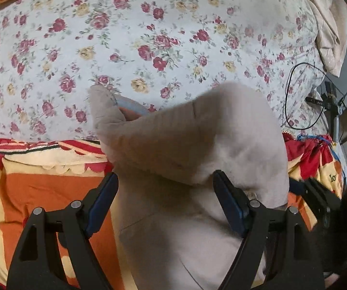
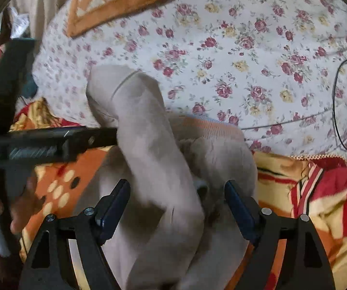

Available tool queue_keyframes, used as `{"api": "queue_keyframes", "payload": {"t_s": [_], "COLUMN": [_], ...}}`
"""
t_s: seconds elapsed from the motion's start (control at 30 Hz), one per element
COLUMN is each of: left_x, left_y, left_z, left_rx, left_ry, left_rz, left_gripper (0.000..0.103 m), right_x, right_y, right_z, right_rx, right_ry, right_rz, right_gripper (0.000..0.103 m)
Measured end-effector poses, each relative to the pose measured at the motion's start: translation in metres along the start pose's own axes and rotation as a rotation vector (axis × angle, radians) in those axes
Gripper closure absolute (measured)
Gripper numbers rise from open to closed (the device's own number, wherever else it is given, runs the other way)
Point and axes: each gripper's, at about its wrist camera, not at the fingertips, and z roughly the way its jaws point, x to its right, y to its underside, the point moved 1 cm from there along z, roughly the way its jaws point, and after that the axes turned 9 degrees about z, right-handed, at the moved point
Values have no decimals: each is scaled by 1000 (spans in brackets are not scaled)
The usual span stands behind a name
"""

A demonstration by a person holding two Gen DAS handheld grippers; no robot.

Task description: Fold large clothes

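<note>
Right wrist view: one beige garment (image 2: 163, 169) beneath the right hand-held gripper (image 2: 177, 191), jaws wide, gripping nothing.

Left gripper (image 1: 165, 193): angled steeply downward, jaws set wide apart, blue pads (image 1: 102, 201) clear of any contact as far as can be seen; in the right wrist view its black body is seen side-on at the left edge, gripped by a hand (image 2: 16, 205) whose fingers are curled around the handle. Right gripper (image 2: 177, 201): likewise pitched downward, jaws spread wide, nothing pressed between the blue pads (image 2: 112, 211); in the left wrist view only a blurred part of it is caught at the right edge.
</note>
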Motion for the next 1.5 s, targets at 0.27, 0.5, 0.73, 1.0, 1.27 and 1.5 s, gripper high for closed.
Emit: {"api": "queue_keyframes", "payload": {"t_s": [0.27,0.5,0.73,1.0,1.27,1.5], "left_x": [-18,-24,-17,-5,-14,7], "left_y": [30,87,112,131,142,171], "left_z": [-19,-8,-13,-22,-28,-49], "left_rx": [4,-79,-76,-69,-75,-68], "left_ry": [10,50,74,112,163,110], "left_rz": [-18,-27,-10,59,61,212], "left_gripper": [23,23,23,22,21,21], "right_x": [39,99,101,71,83,93], "right_y": [-6,20,12,-41,-19,-2], "right_z": [-1,42,-3,31,59,6], "right_rx": [62,-14,0,-70,-16,-18], "right_ry": [-109,25,-10,17,147,40], "right_rz": [215,416,414,237,226,326], "right_gripper": [98,100,43,26,102,58]}}
